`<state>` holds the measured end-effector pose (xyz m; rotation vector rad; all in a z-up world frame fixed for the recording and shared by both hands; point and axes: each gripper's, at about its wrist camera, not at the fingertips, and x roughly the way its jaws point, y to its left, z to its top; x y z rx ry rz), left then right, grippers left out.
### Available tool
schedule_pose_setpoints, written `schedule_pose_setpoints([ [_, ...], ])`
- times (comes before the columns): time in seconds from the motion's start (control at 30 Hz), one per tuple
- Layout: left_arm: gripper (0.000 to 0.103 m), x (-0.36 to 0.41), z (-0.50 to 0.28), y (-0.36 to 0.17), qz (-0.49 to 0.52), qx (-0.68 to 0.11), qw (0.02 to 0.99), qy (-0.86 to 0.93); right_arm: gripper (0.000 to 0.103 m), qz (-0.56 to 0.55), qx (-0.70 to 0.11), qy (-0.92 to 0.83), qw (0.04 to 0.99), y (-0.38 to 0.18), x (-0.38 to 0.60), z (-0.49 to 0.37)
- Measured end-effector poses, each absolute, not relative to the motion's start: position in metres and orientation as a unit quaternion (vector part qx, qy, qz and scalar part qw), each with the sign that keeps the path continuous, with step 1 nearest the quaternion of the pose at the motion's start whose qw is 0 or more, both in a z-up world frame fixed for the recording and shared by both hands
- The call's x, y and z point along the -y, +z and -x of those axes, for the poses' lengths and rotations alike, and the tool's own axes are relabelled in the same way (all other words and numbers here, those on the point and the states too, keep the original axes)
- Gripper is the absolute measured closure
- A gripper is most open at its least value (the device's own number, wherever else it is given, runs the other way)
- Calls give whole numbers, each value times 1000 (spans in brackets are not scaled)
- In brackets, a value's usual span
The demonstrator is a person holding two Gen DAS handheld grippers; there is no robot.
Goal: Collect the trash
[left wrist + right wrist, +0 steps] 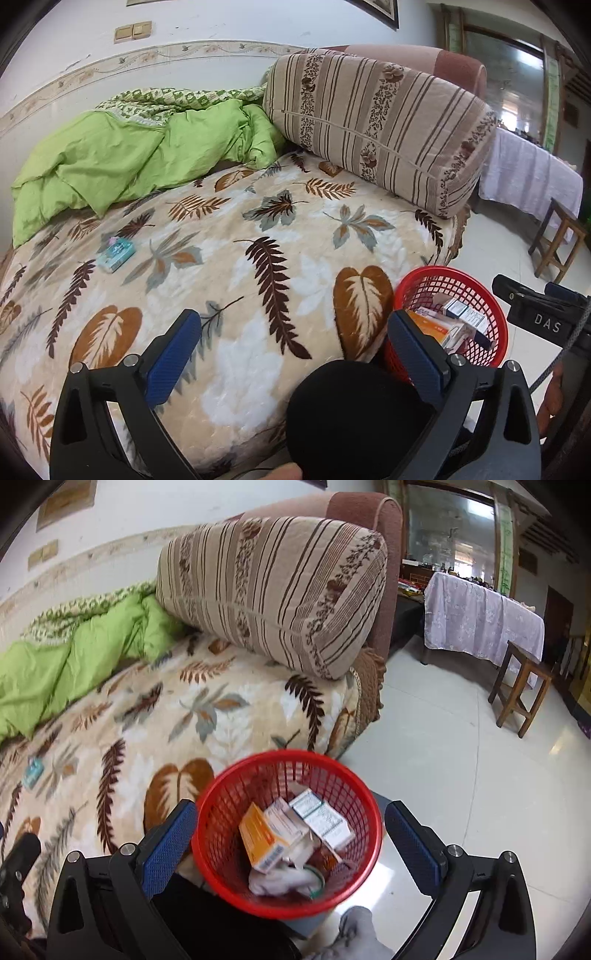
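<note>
Basket [288, 834] holds several boxes; one blue packet [116, 253] left on bed [295, 258]. Left claw [291, 350], right claw [290, 834] both released, empty.

Left gripper [293, 338] jaws wide, nothing between; leaf-print blanket [236, 258] under it. Red basket [496, 314] holding boxes just right of right finger. Teal packet [116, 253] far left, ahead.

Bed's got a leaf-print blanket [258, 229], with a crumpled green quilt [110, 155] bunched by the wall next to a big striped cushion [380, 125]. Wooden stool [521, 690] stands beside a cloth-covered table [480, 620] further back.
</note>
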<state>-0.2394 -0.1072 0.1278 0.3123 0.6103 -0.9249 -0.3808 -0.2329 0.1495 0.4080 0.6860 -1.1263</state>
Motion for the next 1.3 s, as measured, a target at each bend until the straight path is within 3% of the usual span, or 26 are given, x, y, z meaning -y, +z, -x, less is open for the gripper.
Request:
schedule_pose_setpoints([
  [0.63,0,117,259,136,-212,-240,858,-402,1,-163,-302,-516,785,159,216,381],
  [1.3,0,110,260,137,-195,-247,856,-411,1,-155,-303,-508,791,161,212,377],
])
